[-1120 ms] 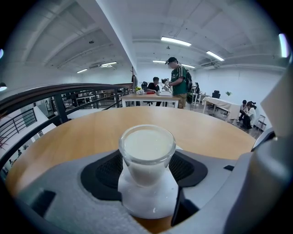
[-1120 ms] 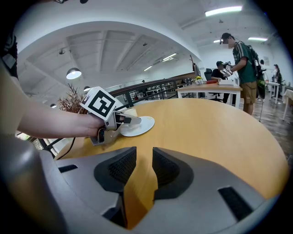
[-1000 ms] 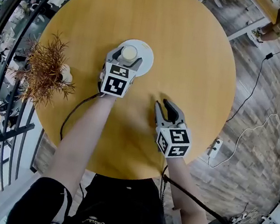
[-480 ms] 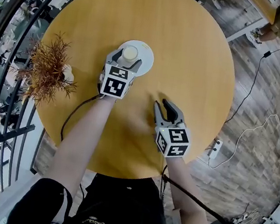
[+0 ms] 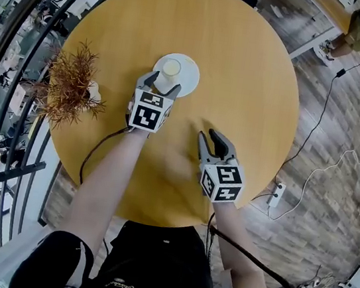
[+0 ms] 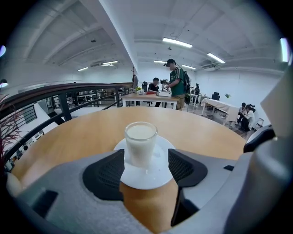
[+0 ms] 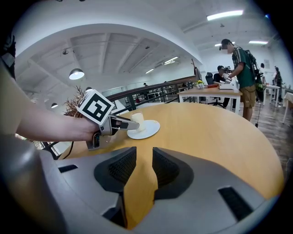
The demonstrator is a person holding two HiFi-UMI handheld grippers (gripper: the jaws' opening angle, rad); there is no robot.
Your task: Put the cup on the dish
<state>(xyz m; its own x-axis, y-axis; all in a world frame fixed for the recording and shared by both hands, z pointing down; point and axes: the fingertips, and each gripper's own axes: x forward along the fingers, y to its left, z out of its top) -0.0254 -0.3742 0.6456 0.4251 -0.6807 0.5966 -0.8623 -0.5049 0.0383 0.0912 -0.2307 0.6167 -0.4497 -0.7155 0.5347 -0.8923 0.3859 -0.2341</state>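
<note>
A small glass cup (image 5: 170, 69) of white liquid stands upright on a white dish (image 5: 186, 75) on the far left half of the round wooden table (image 5: 245, 69). My left gripper (image 5: 163, 81) is open just in front of the cup, its fingertips over the dish's near rim and apart from the glass. In the left gripper view the cup (image 6: 140, 142) sits on the dish (image 6: 151, 176), clear of both pads (image 6: 104, 172). My right gripper (image 5: 212, 142) rests low over the table's middle, open and with nothing in it. The right gripper view shows the cup (image 7: 137, 120), the dish (image 7: 147, 130) and the left gripper (image 7: 124, 123).
A dried brown plant (image 5: 68, 86) in a small pale vase stands at the table's left edge, close to my left arm. A dark railing (image 5: 19, 55) curves past that edge. Cables (image 5: 318, 161) lie on the wood floor to the right. People stand at desks (image 6: 155, 97) far behind.
My left gripper has drawn back a little toward me, so its fingers no longer flank the cup. The cup stays on the dish. The right gripper has not moved.
</note>
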